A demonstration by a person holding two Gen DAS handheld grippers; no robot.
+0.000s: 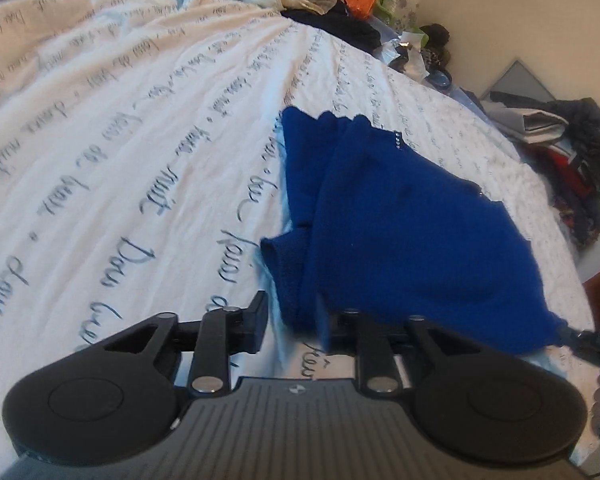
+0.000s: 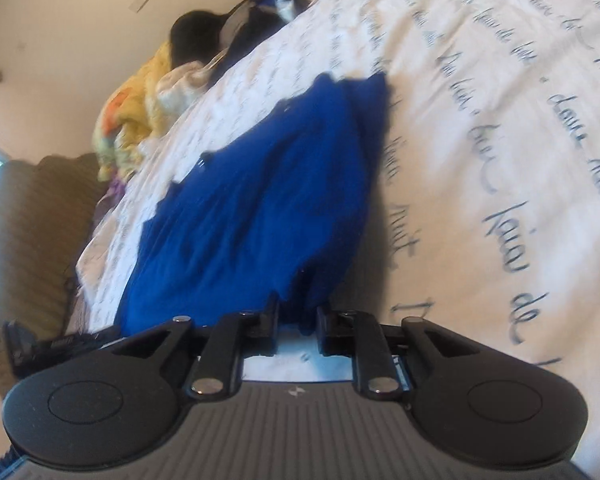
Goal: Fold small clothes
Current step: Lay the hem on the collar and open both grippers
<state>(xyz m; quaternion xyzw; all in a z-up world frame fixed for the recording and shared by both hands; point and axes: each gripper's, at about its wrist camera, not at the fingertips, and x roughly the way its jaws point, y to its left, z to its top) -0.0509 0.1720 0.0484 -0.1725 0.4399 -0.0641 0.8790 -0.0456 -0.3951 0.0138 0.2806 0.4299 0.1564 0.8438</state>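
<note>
**Blue garment between both grippers on the bed**

Your left gripper (image 1: 296,324) has its jaws apart, with a bunched edge of the blue garment (image 1: 400,216) hanging in the gap; whether the pads press it you cannot tell. The garment lies spread over the white bedsheet (image 1: 120,152) with script print. Your right gripper (image 2: 298,326) has its jaws close together, with a fold of the garment's near edge between them. Piled clothes (image 2: 140,112) sit at the bed's far edge.

We can't see the left gripper (image 1: 296,322) right finger: blue garment (image 1: 400,220) covers it. Right gripper (image 2: 298,330) grip unclear, cloth blurred between fingers. Bedsheet script (image 2: 500,160) unreadable.
</note>
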